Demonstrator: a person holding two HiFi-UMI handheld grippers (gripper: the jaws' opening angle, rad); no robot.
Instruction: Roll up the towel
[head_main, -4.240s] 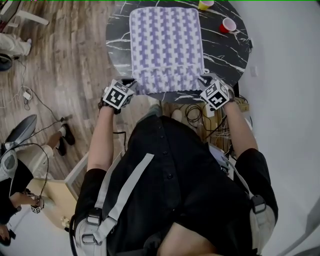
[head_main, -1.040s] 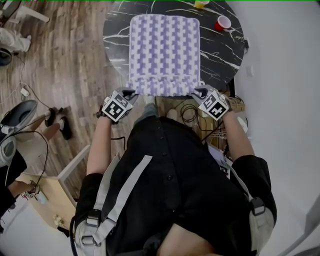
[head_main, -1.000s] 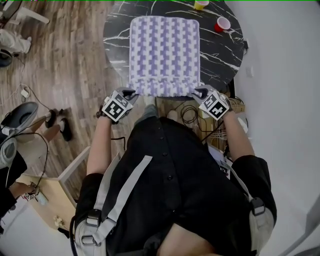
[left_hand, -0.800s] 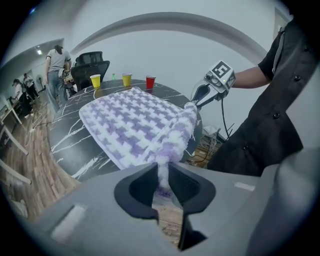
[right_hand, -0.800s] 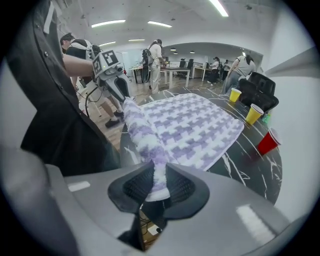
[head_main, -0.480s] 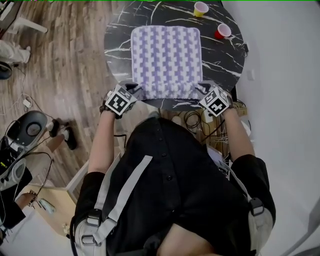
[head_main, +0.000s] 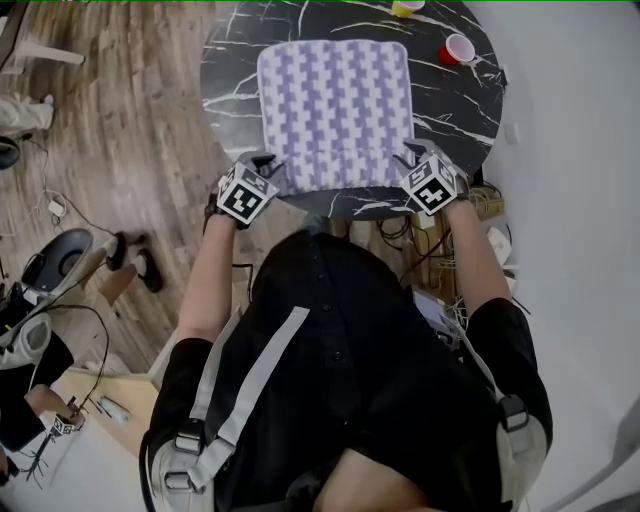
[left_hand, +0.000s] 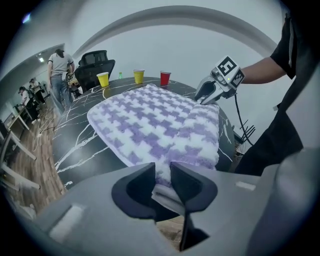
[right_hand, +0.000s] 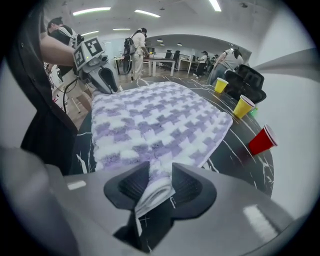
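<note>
Wood floor (head_main: 120, 120) all around, cables lying on it. Round black marble desk (head_main: 230, 80) at top of the head view. Person (head_main: 350, 360) in dark shirt with grey straps stands at the desk's near edge, both arms reaching forward.

Towel (head_main: 335, 110), purple-and-white check, fluffy, lies flat on the middle of the desk and covers most of it. Its near edge is doubled over into a thick band along the desk's near rim. No full roll yet.

Left hand-held gripper (left_hand: 162, 170) is at the towel's near left corner, pointing steeply down. The doubled edge sits between its jaws and fills the gap, pads touching it on both sides. Jaws have just been opening.

Right hand-held gripper (right_hand: 160, 170) is at the near right corner, also pointing steeply down. The towel edge sits between its jaws, touching both pads at the tips, with a fold hanging down toward one pad. Jaws have just been opening here too, and the gap is wider than on the left.

The two stand well apart, one at each near corner.

Red cup (head_main: 458, 48) stands upright on the desk's far right, clear of the towel. Yellow cup (head_main: 407, 7) stands at the far rim, partly cut off by the frame. The gripper views show a second yellow cup (right_hand: 220, 85) beside it.
</note>
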